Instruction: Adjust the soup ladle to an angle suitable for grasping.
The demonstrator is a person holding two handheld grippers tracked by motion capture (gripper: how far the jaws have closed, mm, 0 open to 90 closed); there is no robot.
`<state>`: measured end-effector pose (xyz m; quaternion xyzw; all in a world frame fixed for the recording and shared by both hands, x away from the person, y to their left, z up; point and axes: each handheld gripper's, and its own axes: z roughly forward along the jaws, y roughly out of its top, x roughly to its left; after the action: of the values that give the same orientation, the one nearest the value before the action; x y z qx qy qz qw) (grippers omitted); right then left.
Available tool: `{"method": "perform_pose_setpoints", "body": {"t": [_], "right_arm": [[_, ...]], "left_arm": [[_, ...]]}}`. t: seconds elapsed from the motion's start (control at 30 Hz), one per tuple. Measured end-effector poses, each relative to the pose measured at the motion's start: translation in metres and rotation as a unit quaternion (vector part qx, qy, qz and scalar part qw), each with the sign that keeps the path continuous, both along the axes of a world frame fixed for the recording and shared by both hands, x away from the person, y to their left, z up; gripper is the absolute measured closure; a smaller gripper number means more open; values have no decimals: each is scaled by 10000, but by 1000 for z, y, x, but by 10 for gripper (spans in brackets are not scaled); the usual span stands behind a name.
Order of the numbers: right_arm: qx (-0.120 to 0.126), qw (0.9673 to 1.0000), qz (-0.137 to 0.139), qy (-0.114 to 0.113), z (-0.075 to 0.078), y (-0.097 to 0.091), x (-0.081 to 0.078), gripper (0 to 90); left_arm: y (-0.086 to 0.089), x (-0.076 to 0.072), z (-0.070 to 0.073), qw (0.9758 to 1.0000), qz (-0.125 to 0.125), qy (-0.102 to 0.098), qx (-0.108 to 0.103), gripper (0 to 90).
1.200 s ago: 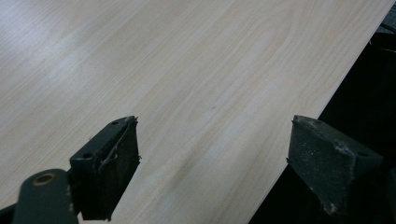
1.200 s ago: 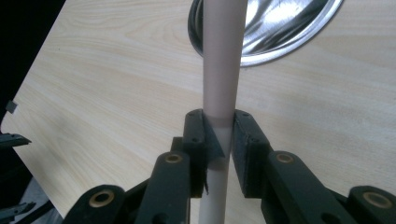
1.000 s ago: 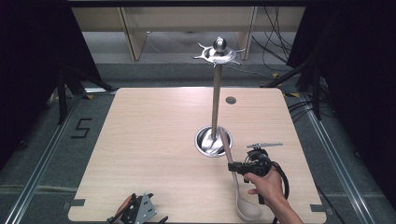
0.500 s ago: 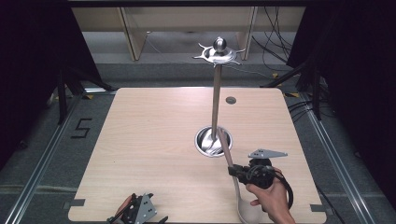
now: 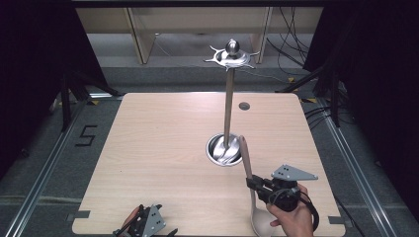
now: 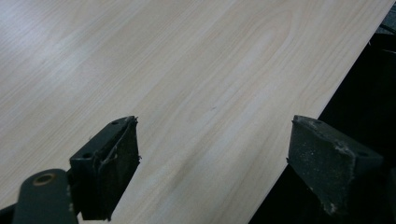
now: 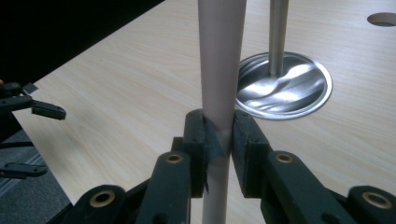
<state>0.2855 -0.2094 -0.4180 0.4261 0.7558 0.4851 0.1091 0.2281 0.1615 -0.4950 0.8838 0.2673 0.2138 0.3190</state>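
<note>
The right gripper (image 5: 253,183) sits at the near right of the table (image 5: 158,148), its jaws pinched tight on the handle of a pale beige ladle (image 5: 247,163); in the right gripper view the pads (image 7: 243,140) press the round shaft (image 7: 219,70) from both sides, low on the handle. The ladle stands nearly upright, its bowl (image 5: 259,222) hanging down by the hand at the table's near edge and its handle tip pointing up beside the rack's base. Judging from this, the work is to hang the ladle on the rack, and the main risk is the grip: a smooth round shaft held at one narrow spot could swivel or slide between the pads, with the heavy bowl pulling it round. The left gripper (image 5: 148,224) rests at the near edge to the left, well apart, its jaws spread wide over bare wood with nothing between them, so it gives no support. Farther on, the shiny dish-shaped base (image 5: 225,149) and the tall steel pole (image 5: 229,106) stand just beyond the handle tip; a careless swing could strike the pole and tip the rack. At the top, the hooked crown (image 5: 232,57) is high and its prongs look small, so catching one may be fiddly. A small hole (image 5: 243,105) lies in the tabletop beyond
</note>
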Motion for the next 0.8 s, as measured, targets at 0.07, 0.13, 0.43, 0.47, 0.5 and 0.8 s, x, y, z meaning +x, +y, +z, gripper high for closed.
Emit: {"method": "perform_pose_setpoints", "body": {"t": [0.07, 0.13, 0.43, 0.47, 0.5, 0.8], "right_arm": [[-71, 9999, 24, -144, 0, 1, -3, 774], [-25, 9999, -14, -154, 1, 2, -5, 774], [-116, 9972, -11, -739, 12, 1, -19, 774], [16, 9970, -65, -771, 12, 1, -20, 774], [81, 9971, -94, -749, 13, 0, -21, 774], [118, 9924, -191, -1213, 29, 2, -8, 774]], "left_arm": [[0, 0, -1, 10000, -20, 31, -23, 156], [-1, -1, 0, 10000, -6, 27, -62, 157], [-1, -1, -1, 9999, -29, 10, -103, 156], [-1, -1, -1, 9999, -38, -9, -106, 156], [-1, -1, -1, 9999, -63, 19, -128, 156], [-1, -1, -1, 9999, -65, 44, -132, 156]]}}
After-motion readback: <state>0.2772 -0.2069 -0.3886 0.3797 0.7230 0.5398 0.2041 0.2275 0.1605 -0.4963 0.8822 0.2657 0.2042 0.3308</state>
